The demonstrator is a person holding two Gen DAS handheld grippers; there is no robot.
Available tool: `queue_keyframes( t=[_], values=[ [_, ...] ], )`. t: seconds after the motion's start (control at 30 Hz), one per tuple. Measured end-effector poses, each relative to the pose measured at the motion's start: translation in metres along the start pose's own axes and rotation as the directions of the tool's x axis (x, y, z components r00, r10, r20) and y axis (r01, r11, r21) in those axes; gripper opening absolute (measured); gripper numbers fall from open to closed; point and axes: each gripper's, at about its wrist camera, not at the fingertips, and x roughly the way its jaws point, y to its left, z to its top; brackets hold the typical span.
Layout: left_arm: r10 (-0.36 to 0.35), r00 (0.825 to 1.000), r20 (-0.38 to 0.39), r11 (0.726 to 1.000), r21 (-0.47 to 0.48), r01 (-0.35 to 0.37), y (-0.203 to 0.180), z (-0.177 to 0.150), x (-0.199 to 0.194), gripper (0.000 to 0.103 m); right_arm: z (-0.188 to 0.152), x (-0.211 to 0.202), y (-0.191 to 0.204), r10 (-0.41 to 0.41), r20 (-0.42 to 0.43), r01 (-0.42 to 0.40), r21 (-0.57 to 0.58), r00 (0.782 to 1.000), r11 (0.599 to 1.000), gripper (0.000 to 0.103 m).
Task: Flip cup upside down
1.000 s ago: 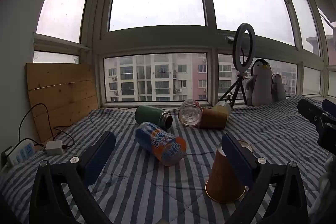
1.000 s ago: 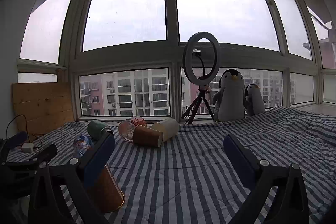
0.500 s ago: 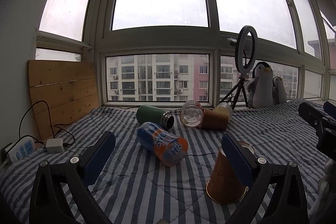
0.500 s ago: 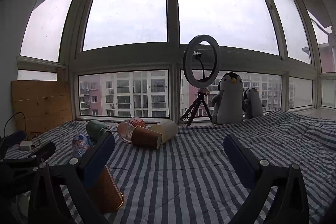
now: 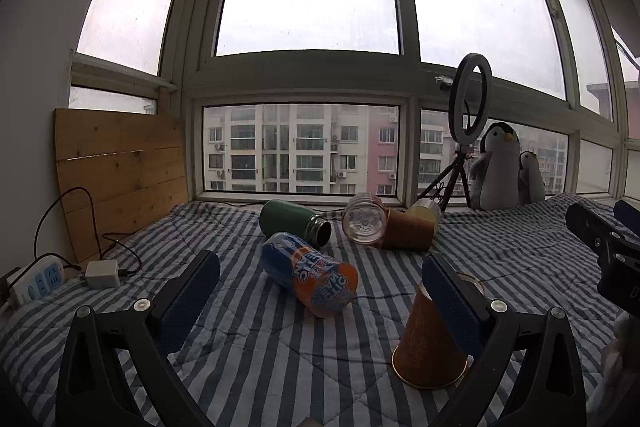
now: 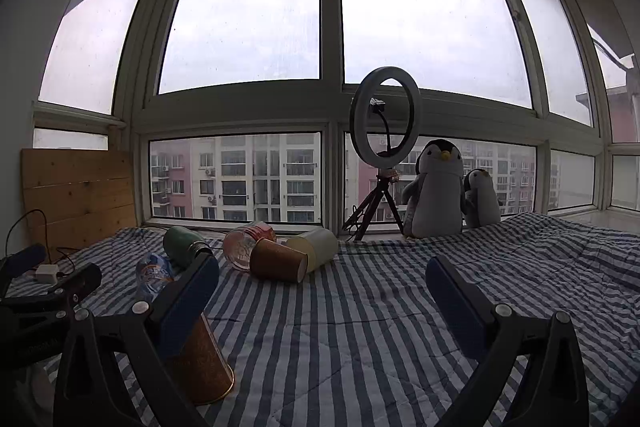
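A brown paper cup (image 5: 424, 351) stands upside down on the striped blanket (image 5: 248, 339), rim down, partly behind my left gripper's right finger (image 5: 452, 303). In the right wrist view the same cup (image 6: 204, 367) sits behind the left finger (image 6: 188, 299). My left gripper (image 5: 320, 295) is open and empty. My right gripper (image 6: 322, 299) is open and empty, and shows at the right edge of the left wrist view (image 5: 600, 243).
Lying on the blanket: a blue-orange bottle (image 5: 310, 279), a green flask (image 5: 294, 223), a clear jar (image 5: 364, 223), a second brown cup (image 5: 408, 235), a cream cup (image 6: 316, 247). A ring light tripod (image 6: 380, 155), plush penguins (image 6: 436, 191), wooden board (image 5: 116, 175), power strip (image 5: 36, 281).
Both views have shifted slightly, with the left gripper drawing back a little from the upturned cup. Both grippers stay open. The cup has not moved.
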Motion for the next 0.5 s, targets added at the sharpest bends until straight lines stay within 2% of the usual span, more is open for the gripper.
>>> queue_keyframes(
  t=[0.5],
  values=[
    [0.000, 1.000, 0.004, 1.000, 0.003, 0.000, -0.0010, 0.0002, -0.0007, 0.102, -0.0002, 0.0004, 0.0000, 0.000, -0.002, 0.000, 0.000, 1.000, 1.000, 0.102]
  ],
)
